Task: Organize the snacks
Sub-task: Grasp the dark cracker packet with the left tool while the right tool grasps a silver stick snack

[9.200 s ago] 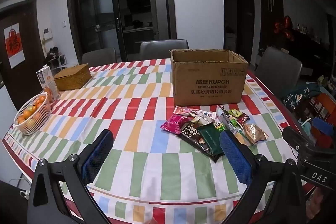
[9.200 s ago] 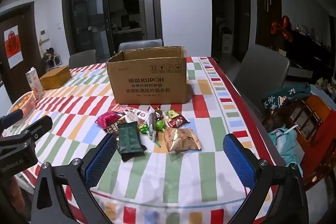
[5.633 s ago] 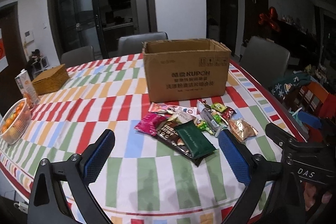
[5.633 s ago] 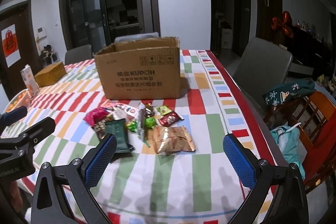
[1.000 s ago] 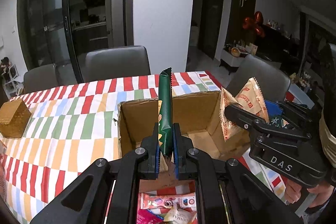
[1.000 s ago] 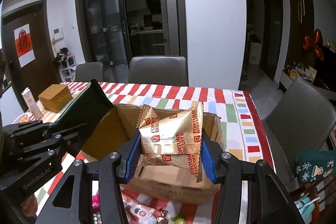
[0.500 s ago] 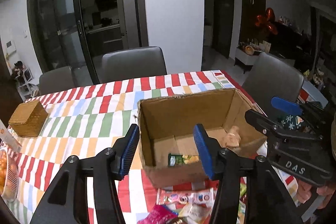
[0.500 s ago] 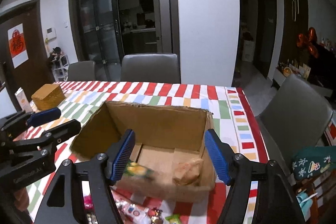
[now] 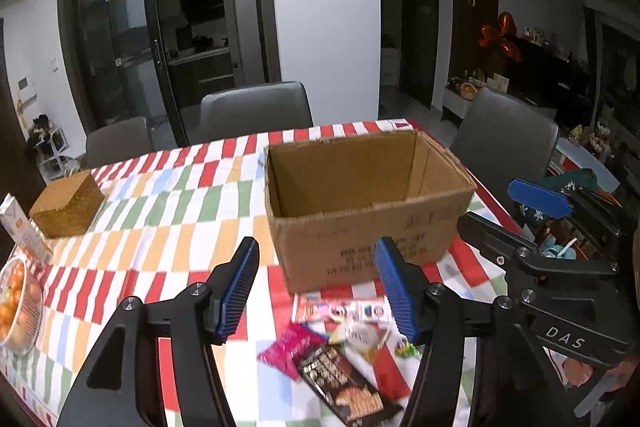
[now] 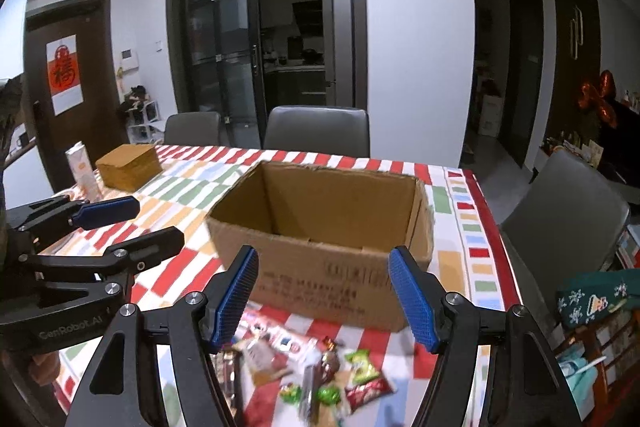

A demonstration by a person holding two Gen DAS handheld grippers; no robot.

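Both tongs are spread and hold nothing. Left tongs (image 9: 318, 283): the open cardboard box (image 9: 360, 211) stands directly ahead of its blue pads, on the striped counter (image 9: 168, 203). The remaining snacks (image 9: 340, 343) lie loose below and between the pads, in front of the box; a dark chocolate-coloured packet (image 9: 344, 383) lies nearest. Right tongs (image 10: 324, 291): the same box (image 10: 320, 239) stands ahead, with small wrapped snacks (image 10: 320, 375) scattered beneath the pads. A woven box (image 9: 66, 203) and a fruit basket (image 9: 16, 303) sit well to the left of the left tongs.
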